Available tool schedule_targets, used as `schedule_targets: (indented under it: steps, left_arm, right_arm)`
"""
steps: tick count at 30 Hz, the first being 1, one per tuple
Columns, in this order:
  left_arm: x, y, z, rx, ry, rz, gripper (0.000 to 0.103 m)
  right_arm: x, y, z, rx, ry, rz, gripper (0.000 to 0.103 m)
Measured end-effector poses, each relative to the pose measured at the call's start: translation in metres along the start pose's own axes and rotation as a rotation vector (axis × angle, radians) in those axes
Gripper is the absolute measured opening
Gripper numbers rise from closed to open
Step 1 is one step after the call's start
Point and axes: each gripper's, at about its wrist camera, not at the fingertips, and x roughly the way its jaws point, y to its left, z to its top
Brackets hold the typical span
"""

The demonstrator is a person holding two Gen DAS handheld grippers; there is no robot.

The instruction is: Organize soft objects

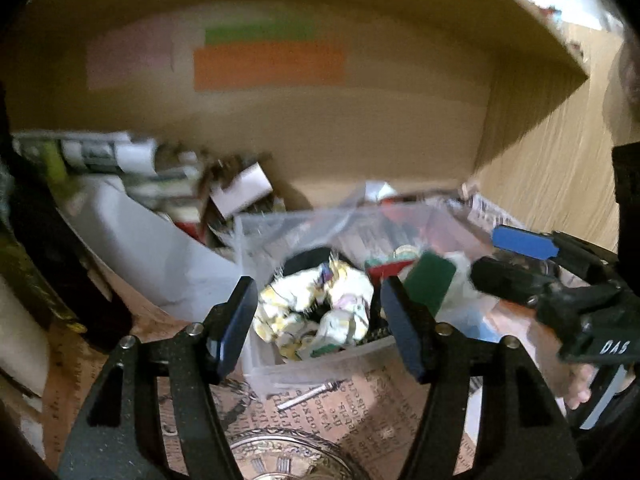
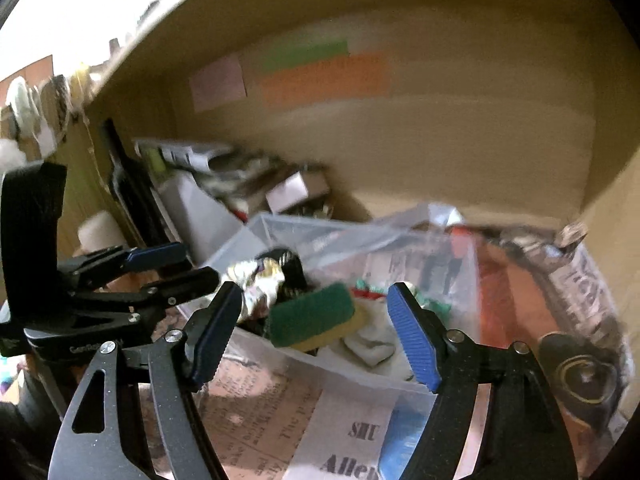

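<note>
A clear plastic bin (image 1: 256, 232) (image 2: 280, 226) sits on a newspaper-print cover. In it lie a crumpled yellow-white patterned cloth (image 1: 316, 304) (image 2: 260, 284), a green and yellow sponge (image 2: 312, 316) (image 1: 430, 282) and a white cloth (image 2: 372, 344). My left gripper (image 1: 320, 320) is open and empty, just in front of the bin with the patterned cloth between its fingers' line. My right gripper (image 2: 316, 332) is open and empty, over the bin's near wall by the sponge. Each gripper shows in the other's view, the right one (image 1: 516, 256) and the left one (image 2: 172, 268).
A large cardboard box wall (image 1: 280, 140) with orange, green and pink labels stands behind. Small boxes and papers (image 1: 132, 160) pile at the back left, with a white sheet (image 1: 152, 256) below them. A wooden surface (image 1: 560, 168) lies to the right.
</note>
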Motion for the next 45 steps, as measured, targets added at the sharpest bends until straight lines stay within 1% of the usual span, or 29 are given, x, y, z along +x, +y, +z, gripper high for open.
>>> schedule_targets:
  steps: [5, 8, 10, 13, 16, 17, 19, 20, 22, 23, 27, 45]
  left_arm:
    - [-0.037, -0.005, 0.008, 0.003, -0.126, 0.038, 0.067]
    - [-0.058, -0.008, 0.011, -0.003, -0.189, 0.048, 0.072]
    - [-0.070, -0.010, 0.012, -0.003, -0.225, 0.056, 0.075]
    - [-0.085, -0.012, 0.011, 0.000, -0.270, 0.077, 0.079]
    - [-0.098, -0.015, 0.008, 0.002, -0.307, 0.090, 0.087]
    - [-0.101, -0.016, 0.007, 0.004, -0.319, 0.095, 0.092]
    - [-0.109, -0.019, 0.005, 0.009, -0.347, 0.109, 0.097]
    - [-0.112, -0.020, 0.004, 0.010, -0.354, 0.110, 0.099]
    - [-0.118, -0.023, 0.002, 0.014, -0.366, 0.110, 0.100]
    - [-0.121, -0.025, 0.002, 0.016, -0.369, 0.111, 0.101]
    - [-0.125, -0.029, 0.001, 0.021, -0.378, 0.114, 0.103]
    - [-0.128, -0.033, -0.002, 0.012, -0.373, 0.114, 0.103]
  right_arm:
    - [-0.035, 0.006, 0.009, -0.009, -0.095, -0.029, 0.073]
    - [-0.056, 0.010, 0.012, -0.019, -0.149, -0.046, 0.074]
    - [-0.069, 0.013, 0.014, -0.028, -0.185, -0.056, 0.080]
    - [-0.082, 0.017, 0.013, -0.038, -0.223, -0.068, 0.082]
    - [-0.092, 0.021, 0.012, -0.048, -0.248, -0.067, 0.085]
    - [-0.095, 0.022, 0.011, -0.051, -0.256, -0.066, 0.086]
    - [-0.099, 0.025, 0.010, -0.057, -0.270, -0.071, 0.091]
    - [-0.101, 0.027, 0.009, -0.059, -0.275, -0.072, 0.092]
    - [-0.104, 0.029, 0.008, -0.064, -0.285, -0.074, 0.101]
    - [-0.106, 0.031, 0.006, -0.064, -0.291, -0.076, 0.103]
    - [-0.112, 0.035, 0.004, -0.069, -0.304, -0.078, 0.103]
    - [-0.114, 0.039, 0.001, -0.070, -0.306, -0.084, 0.103]
